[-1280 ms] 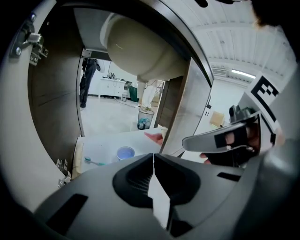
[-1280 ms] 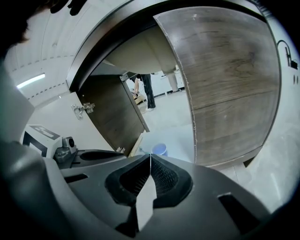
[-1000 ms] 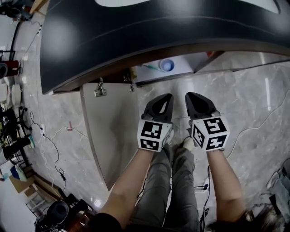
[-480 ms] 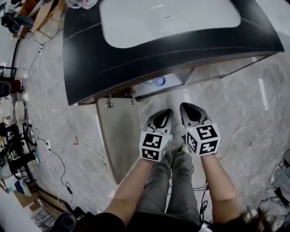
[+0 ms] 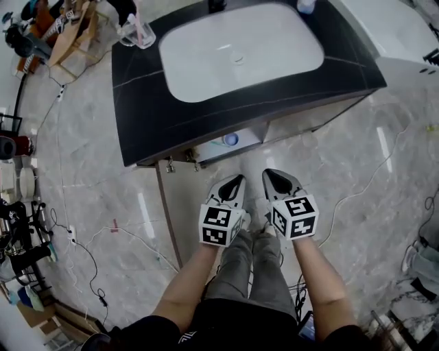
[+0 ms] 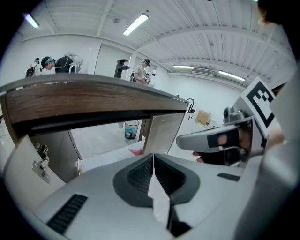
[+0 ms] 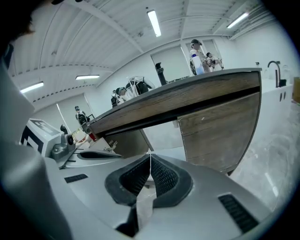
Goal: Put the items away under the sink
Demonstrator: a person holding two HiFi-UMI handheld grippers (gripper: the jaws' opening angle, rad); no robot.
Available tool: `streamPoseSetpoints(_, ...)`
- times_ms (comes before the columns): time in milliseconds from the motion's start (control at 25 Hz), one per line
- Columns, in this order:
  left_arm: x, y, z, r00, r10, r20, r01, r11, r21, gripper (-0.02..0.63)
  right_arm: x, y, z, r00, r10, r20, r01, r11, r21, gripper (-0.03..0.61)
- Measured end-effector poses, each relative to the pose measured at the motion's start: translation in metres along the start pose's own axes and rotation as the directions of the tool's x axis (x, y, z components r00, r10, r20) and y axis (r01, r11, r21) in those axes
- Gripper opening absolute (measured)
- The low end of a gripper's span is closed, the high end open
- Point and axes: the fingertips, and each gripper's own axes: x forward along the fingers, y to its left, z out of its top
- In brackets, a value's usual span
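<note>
My left gripper (image 6: 153,158) is shut tight. Its two jaws press together and nothing is between them. My right gripper (image 7: 150,157) is just the same, closed and empty. They sit close side by side and point ahead and a little down.

Just ahead of them is the open cupboard (image 5: 250,135) under the sink (image 5: 240,51). Its door (image 5: 175,212) hangs open on the left of my left gripper. Inside, straight ahead of that gripper, stands a clear cup (image 6: 131,130) with blue things in it. I think that one is already put away.

Farther ahead and higher is the dark counter (image 5: 147,116). A clear jug (image 5: 137,31) stands on its far left corner, and a bottle (image 5: 306,5) stands far off to the right. I think these two are what is left to put away.

The jug looks like thin plastic, so I guess it is light, smooth and easy to squash. I would pinch it gently at the rim. The bottle looks stiffer, so I would grab it around the middle.
</note>
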Motion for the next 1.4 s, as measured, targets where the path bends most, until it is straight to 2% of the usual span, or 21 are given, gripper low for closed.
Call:
streamPoseSetpoints(240, -0.029, -0.005, 0.035, 1.0, 0.008, 0.013, -0.008, 1.0, 0.02, 0.015, -0.028, 0.016, 0.028, 1.0, 0.001, 0.006, -0.001, 1.0, -0.022, 0.035)
streamPoseSetpoints(600, -0.069, -0.027, 0.052, 1.0, -0.004, 0.026, 0.003, 0.999, 0.033, 0.015, -0.06, 0.044, 0.059, 0.999, 0.037, 0.031, -0.036, 0.999, -0.023, 0.035)
streamPoseSetpoints(960, -0.099, -0.034, 0.062, 0.999, -0.006, 0.044, 0.005, 1.0, 0.028, 0.015, -0.079, 0.079, 0.06, 0.996, 0.087, -0.003, -0.087, 0.992, -0.088, 0.035)
streamPoseSetpoints(1400, -0.115, -0.033, 0.059, 0.998, 0.006, 0.062, -0.005, 1.0, -0.005, 0.015, -0.085, 0.099, 0.055, 0.994, 0.113, -0.009, -0.113, 0.99, -0.081, 0.034)
